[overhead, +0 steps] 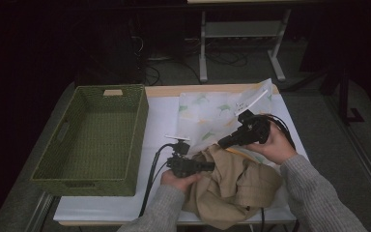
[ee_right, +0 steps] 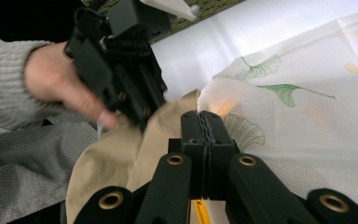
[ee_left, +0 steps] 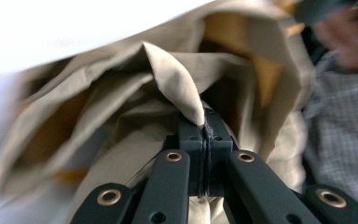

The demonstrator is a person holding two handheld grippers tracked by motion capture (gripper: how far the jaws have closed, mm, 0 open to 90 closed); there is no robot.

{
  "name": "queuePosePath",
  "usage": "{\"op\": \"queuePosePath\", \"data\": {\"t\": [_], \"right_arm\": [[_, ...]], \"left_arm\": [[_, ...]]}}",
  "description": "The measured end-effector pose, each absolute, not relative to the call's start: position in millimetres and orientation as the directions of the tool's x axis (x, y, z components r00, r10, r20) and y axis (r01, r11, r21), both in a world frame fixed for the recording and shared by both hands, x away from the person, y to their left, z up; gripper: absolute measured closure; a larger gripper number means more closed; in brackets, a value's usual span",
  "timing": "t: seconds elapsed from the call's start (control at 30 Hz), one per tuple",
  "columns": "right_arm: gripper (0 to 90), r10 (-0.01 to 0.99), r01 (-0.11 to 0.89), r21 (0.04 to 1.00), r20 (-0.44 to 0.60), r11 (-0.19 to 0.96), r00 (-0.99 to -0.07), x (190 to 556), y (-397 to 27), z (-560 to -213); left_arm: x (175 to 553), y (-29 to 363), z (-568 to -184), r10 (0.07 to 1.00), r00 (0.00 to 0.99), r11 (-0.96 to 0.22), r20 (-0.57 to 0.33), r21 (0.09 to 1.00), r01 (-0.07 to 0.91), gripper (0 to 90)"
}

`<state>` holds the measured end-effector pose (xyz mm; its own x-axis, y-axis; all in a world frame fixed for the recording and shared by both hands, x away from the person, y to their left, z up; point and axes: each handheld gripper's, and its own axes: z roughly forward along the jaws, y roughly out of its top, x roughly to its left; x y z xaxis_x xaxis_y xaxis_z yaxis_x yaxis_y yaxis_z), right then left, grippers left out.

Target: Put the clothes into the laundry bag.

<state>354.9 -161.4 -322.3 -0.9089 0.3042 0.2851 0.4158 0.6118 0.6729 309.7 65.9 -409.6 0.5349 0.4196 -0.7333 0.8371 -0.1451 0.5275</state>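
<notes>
Dim room, white-covered table [overhead: 164,121]. Far left: green woven basket [overhead: 94,137], empty. Left gripper [ee_left: 204,122] clamped on tan garment [overhead: 232,186] at near edge. Right gripper [ee_right: 206,116] shut, pinching mesh laundry bag [overhead: 212,116] edge. Bagging apparently unfinished; garment outside.
</notes>
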Motion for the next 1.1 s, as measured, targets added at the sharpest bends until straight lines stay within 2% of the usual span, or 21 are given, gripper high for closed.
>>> {"op": "queuePosePath", "data": {"t": [0.13,0.27,0.47,0.63,0.83,0.9,0.97,1.0,1.1], "right_arm": [[88.6,0.292,0.401,0.677,0.277,0.617,-0.916,352.9,-157.3,-317.4],[88.6,0.289,0.402,0.682,0.281,0.611,-0.915,351.3,-159.0,-315.3],[88.6,0.297,0.421,0.683,0.299,0.597,-0.907,353.5,-167.9,-320.5],[88.6,0.306,0.430,0.678,0.303,0.597,-0.903,353.8,-168.9,-323.6],[88.6,0.310,0.434,0.673,0.304,0.600,-0.901,355.2,-166.0,-325.7],[88.6,0.308,0.432,0.672,0.304,0.601,-0.901,355.8,-164.9,-327.6],[88.6,0.306,0.435,0.669,0.310,0.603,-0.900,356.1,-163.4,-329.8],[88.6,0.305,0.434,0.667,0.310,0.606,-0.901,356.1,-162.5,-330.8],[88.6,0.297,0.427,0.666,0.307,0.612,-0.904,355.6,-159.8,-331.5]], "left_arm": [[310.1,41.3,-401.1,0.372,0.564,-0.143,-0.737,0.555,0.820,88.5],[316.2,36.1,-411.1,0.414,0.522,-0.085,-0.746,0.539,0.838,86.3],[312.6,63.0,-406.5,0.471,0.521,-0.105,-0.712,0.541,0.835,67.7],[302.1,96.4,-399.1,0.518,0.517,-0.137,-0.681,0.531,0.837,42.2],[294.7,117.6,-415.5,0.574,0.482,-0.187,-0.662,0.467,0.864,33.0],[293.7,115.2,-425.6,0.593,0.478,-0.215,-0.648,0.444,0.870,32.9],[293.4,108.8,-435.7,0.609,0.487,-0.273,-0.627,0.411,0.870,38.0],[293.2,105.3,-440.0,0.617,0.496,-0.300,-0.611,0.400,0.866,43.9],[291.9,98.6,-446.3,0.614,0.530,-0.335,-0.585,0.414,0.846,73.6]]}}
